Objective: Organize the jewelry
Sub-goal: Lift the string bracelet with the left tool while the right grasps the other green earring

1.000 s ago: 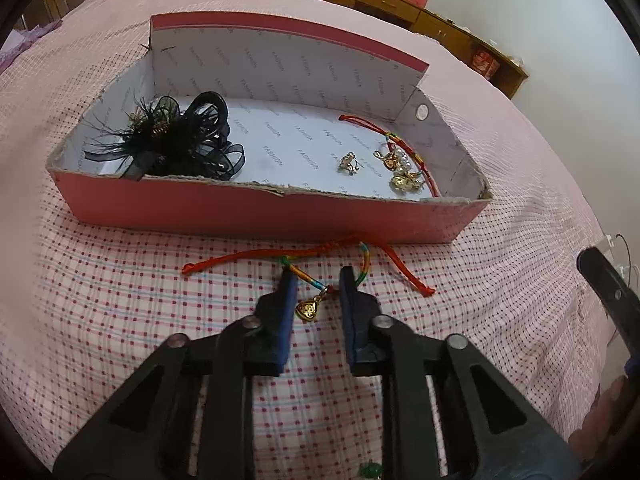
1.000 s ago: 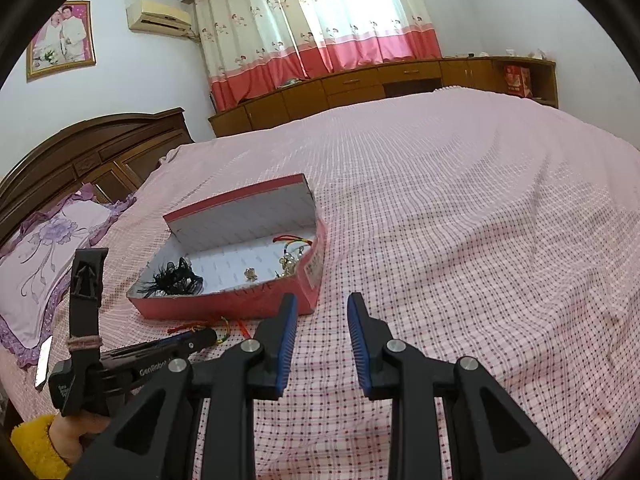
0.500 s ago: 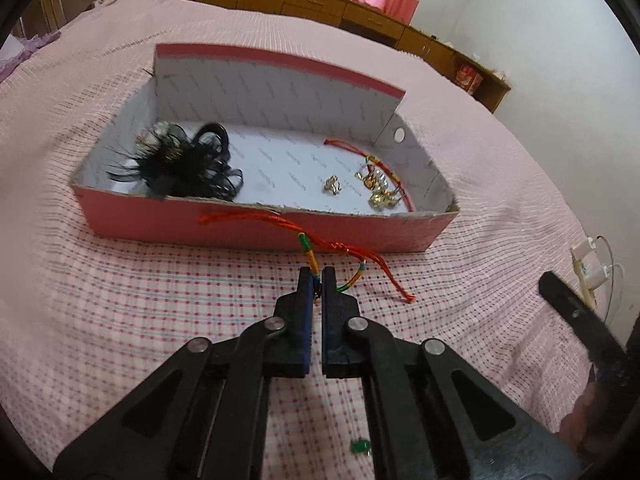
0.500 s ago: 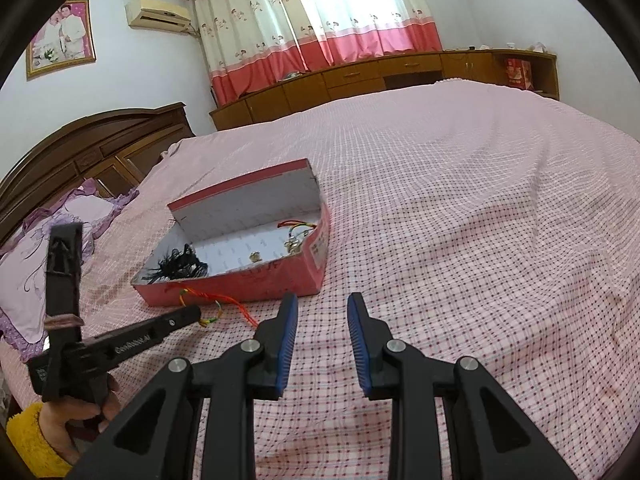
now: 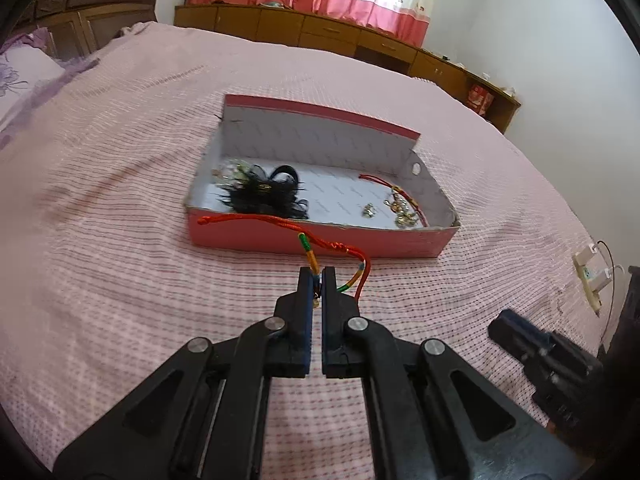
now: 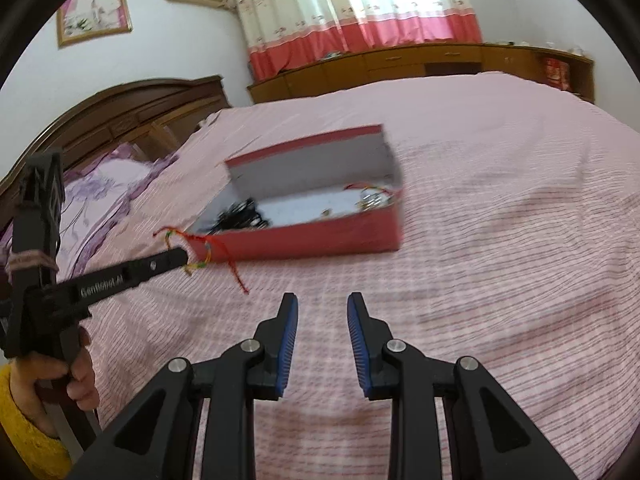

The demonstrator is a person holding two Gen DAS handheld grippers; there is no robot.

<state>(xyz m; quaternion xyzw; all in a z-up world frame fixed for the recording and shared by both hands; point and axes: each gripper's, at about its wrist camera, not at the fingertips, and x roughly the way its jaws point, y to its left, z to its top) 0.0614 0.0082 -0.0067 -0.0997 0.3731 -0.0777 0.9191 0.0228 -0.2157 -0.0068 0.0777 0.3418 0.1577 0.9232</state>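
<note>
**Red cord held up in front of the box**

The left gripper [image 5: 318,280] was pinched tight on a red cord [image 5: 280,224]. The cord had green and yellow bands near the grip, and a small gold charm [image 5: 316,300] showed between the two fingers. One end of the cord stuck out to the left, in front of the near wall of the box [image 5: 320,240]. The other end looped round and hung down on the right. From the right camera, the cord [image 6: 208,248] dangled off the tip of the left gripper [image 6: 182,258], above the bed [image 6: 500,280] and just in front of the box [image 6: 320,236].

The box was red outside and white inside, and it sat open on the pink checked bed [image 5: 120,280]. Inside, a black feathery hair piece [image 5: 268,196] lay at the left. A tiny gold piece [image 5: 368,210] sat in the middle. Another red cord with gold bits [image 5: 400,204] lay at the right end.

The right gripper [image 6: 322,304] hung over the bed, well apart from the box. Its fingers were spread wide with nothing between them.
</note>
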